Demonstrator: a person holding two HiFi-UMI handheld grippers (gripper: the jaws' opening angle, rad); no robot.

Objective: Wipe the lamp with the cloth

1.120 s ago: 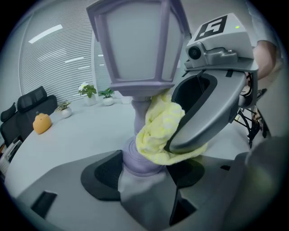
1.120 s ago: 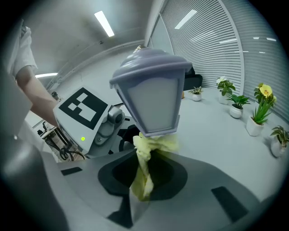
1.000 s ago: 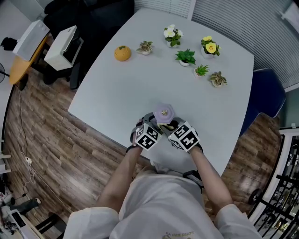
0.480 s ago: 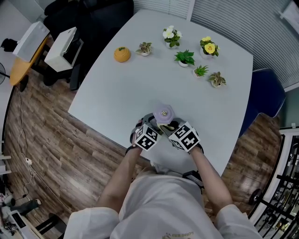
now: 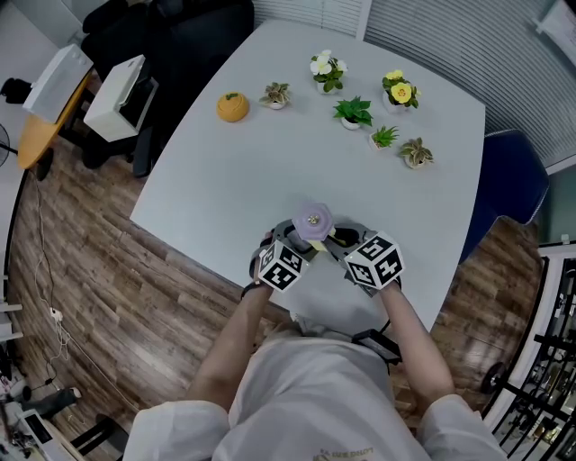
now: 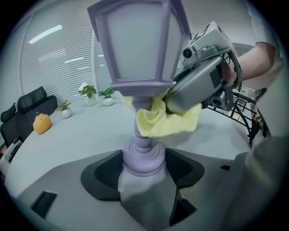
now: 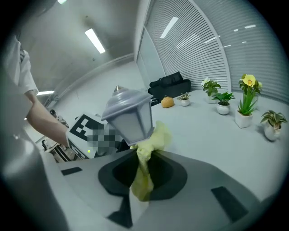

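Observation:
A lilac lantern-shaped lamp (image 5: 313,221) stands upright near the table's front edge. In the left gripper view its round base (image 6: 143,157) sits between the two pads, and my left gripper (image 6: 143,169) is shut on it. My right gripper (image 7: 141,180) is shut on a yellow cloth (image 7: 145,159). The cloth (image 6: 163,118) presses against the lamp's stem just under the lantern head (image 6: 137,45). In the head view both grippers flank the lamp, the left gripper (image 5: 293,245) on its left and the right gripper (image 5: 346,243) on its right.
Several small potted plants (image 5: 353,111) stand in a row at the table's far side, with an orange ornament (image 5: 233,106) to their left. A black chair (image 5: 162,27) and white boxes (image 5: 117,90) stand beyond the left edge. A blue chair (image 5: 513,185) is at the right.
My right gripper has shifted to the right and slightly up with the cloth, rolling a little. The left gripper and lamp have stayed in place.

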